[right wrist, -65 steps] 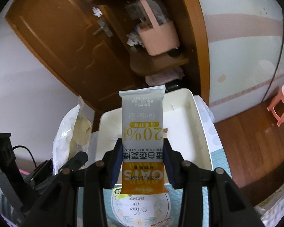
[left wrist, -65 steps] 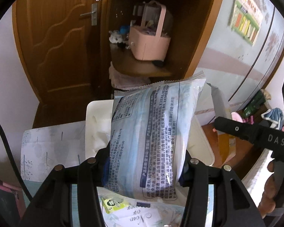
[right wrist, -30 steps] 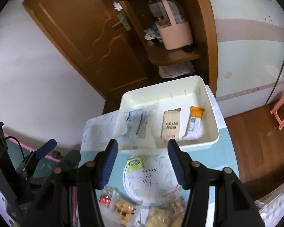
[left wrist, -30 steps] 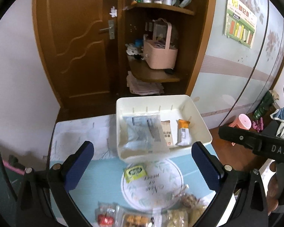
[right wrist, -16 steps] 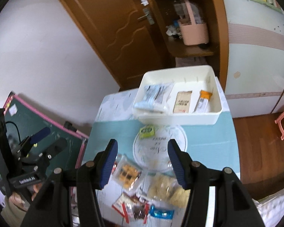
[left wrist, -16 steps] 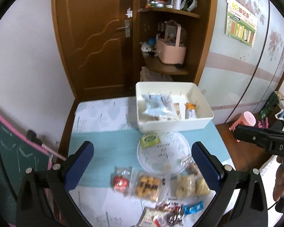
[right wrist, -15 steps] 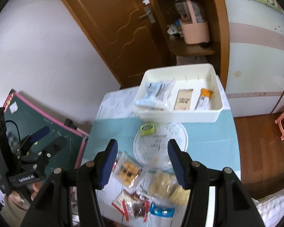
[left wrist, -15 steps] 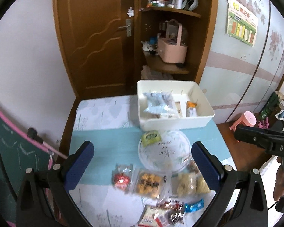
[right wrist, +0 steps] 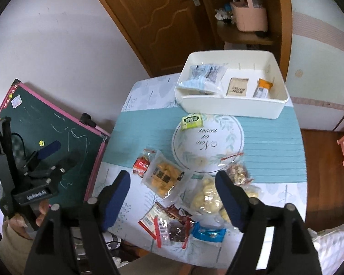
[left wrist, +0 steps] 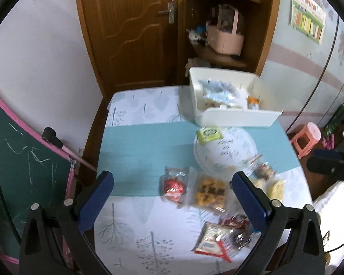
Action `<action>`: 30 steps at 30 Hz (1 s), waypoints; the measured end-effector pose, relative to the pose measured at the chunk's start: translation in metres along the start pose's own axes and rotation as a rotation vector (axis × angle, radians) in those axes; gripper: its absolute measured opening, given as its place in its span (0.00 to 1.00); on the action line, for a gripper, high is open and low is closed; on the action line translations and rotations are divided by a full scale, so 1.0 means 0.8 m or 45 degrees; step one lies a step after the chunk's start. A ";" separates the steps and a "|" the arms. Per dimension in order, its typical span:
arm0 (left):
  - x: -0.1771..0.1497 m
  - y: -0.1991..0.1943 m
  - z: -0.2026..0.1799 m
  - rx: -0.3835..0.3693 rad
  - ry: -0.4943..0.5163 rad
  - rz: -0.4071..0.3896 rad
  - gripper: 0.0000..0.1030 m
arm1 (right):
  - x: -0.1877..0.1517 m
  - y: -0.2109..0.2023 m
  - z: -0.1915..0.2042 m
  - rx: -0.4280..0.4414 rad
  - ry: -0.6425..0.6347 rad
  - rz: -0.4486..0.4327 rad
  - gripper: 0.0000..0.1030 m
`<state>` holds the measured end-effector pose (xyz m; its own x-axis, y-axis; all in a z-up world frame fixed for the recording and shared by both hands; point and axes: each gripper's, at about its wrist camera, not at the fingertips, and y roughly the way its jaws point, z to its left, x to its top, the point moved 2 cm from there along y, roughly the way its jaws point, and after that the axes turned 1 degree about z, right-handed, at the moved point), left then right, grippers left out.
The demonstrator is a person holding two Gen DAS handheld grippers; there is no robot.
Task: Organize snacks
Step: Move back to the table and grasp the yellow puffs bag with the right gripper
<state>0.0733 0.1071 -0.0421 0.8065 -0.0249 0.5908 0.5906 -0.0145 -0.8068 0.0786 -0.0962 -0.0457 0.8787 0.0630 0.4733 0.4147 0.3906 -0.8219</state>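
1. Right gripper (right wrist: 173,188): jaws opening, already wide, nothing between them; poised above the loose snacks at the near end of the surface (right wrist: 275,135).
2. Left gripper (left wrist: 173,190): jaws spread wide, empty; hovering over the surface's near left part.
3. Framed between the right jaws: a clear bag of yellow crackers (right wrist: 164,177), a red packet (right wrist: 141,163) just left of it, a bag of pale puffs (right wrist: 207,199) to the right.
4. Nearest the edge: a red-and-white packet (right wrist: 152,221), a dark wrapper (right wrist: 176,230) and a blue wrapper (right wrist: 207,233), touching in a heap.
5. Farther out: a round white mat (right wrist: 207,144) on the teal cloth, a small green packet (right wrist: 191,120) on its far left rim, a bag of nuts (right wrist: 237,170) at its near right edge.
6. At the far end: a white bin (right wrist: 231,107) holding a pale blue bag (right wrist: 203,75) at left, a tan bar (right wrist: 237,87) in the middle, an orange-tipped bar (right wrist: 262,88) at right.
7. Beyond: a green chalkboard (right wrist: 45,137) left of the surface, a pink stool (left wrist: 306,139) right.
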 end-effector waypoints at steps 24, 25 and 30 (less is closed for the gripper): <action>-0.052 0.214 0.048 -0.200 0.222 0.401 1.00 | -0.023 0.258 0.012 -0.171 0.319 0.392 0.97; -0.052 0.219 0.050 -0.206 0.216 0.407 1.00 | -0.024 0.266 0.011 -0.178 0.323 0.405 0.97; -0.050 0.244 0.059 -0.239 0.189 0.446 1.00 | -0.033 0.298 0.013 -0.199 0.337 0.461 1.00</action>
<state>0.1573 0.1526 -0.2232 0.9365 -0.2042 0.2850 0.2551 -0.1608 -0.9535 0.1521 0.0044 -0.2508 0.9950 -0.0742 0.0668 0.0830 0.2428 -0.9665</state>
